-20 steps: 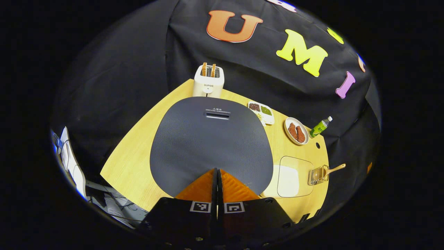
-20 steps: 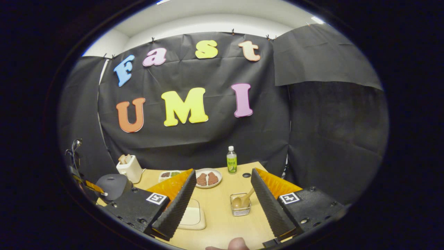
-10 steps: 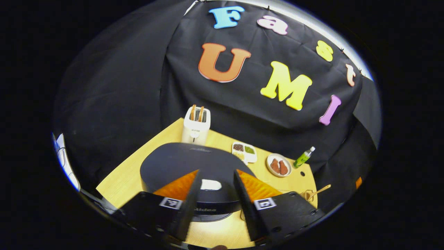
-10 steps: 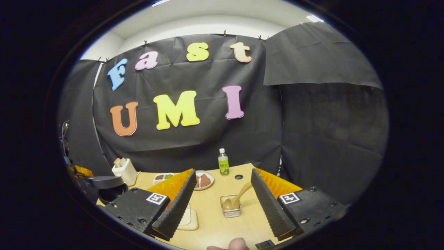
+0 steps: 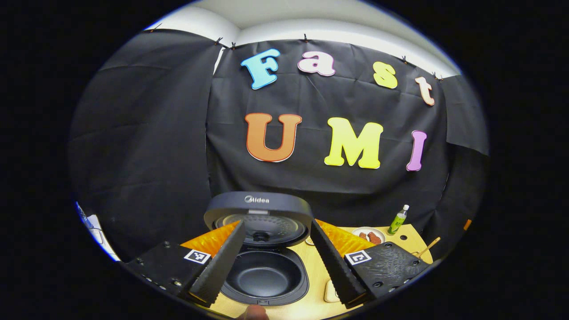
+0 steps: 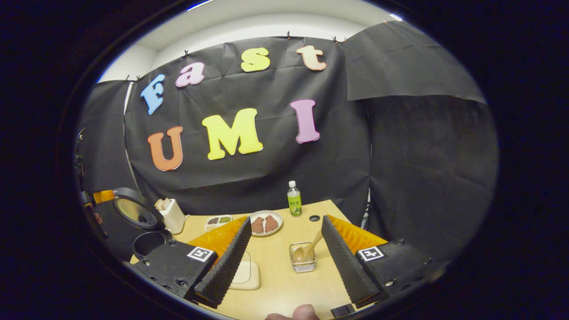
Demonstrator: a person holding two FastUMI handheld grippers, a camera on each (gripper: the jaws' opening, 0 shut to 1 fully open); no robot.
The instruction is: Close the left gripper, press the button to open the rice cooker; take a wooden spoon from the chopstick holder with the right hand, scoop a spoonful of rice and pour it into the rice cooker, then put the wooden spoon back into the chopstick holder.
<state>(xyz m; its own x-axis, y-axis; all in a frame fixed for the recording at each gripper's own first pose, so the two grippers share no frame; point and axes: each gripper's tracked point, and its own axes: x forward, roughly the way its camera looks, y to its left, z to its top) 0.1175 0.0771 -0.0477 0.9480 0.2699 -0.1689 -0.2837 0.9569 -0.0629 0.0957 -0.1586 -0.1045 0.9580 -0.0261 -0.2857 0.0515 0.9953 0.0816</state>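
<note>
The dark rice cooker (image 5: 262,278) stands open, its lid (image 5: 258,211) raised upright and the black inner pot bare inside. My left gripper (image 5: 276,224) is open just in front of it, fingers either side of the pot, touching nothing. In the right gripper view the cooker (image 6: 149,242) is at the far left. The wooden spoon (image 6: 307,252) stands bowl-down in the clear chopstick holder (image 6: 303,266), handle leaning right. My right gripper (image 6: 285,220) is open, above the table and short of the holder. A shallow container of white rice (image 6: 246,274) lies behind its left finger.
Along the back of the wooden table (image 6: 284,289) stand a white toaster (image 6: 171,215), a divided dish of beans (image 6: 218,221), a plate of brown meat (image 6: 265,223) and a green bottle (image 6: 293,200). A cable hole (image 6: 314,218) is near the bottle. A thumb (image 6: 302,313) shows at the bottom.
My left gripper went from shut against the cooker's lid to open and drew back, levelling out. The lid swung up, baring the pot. My right gripper hardly moved.
</note>
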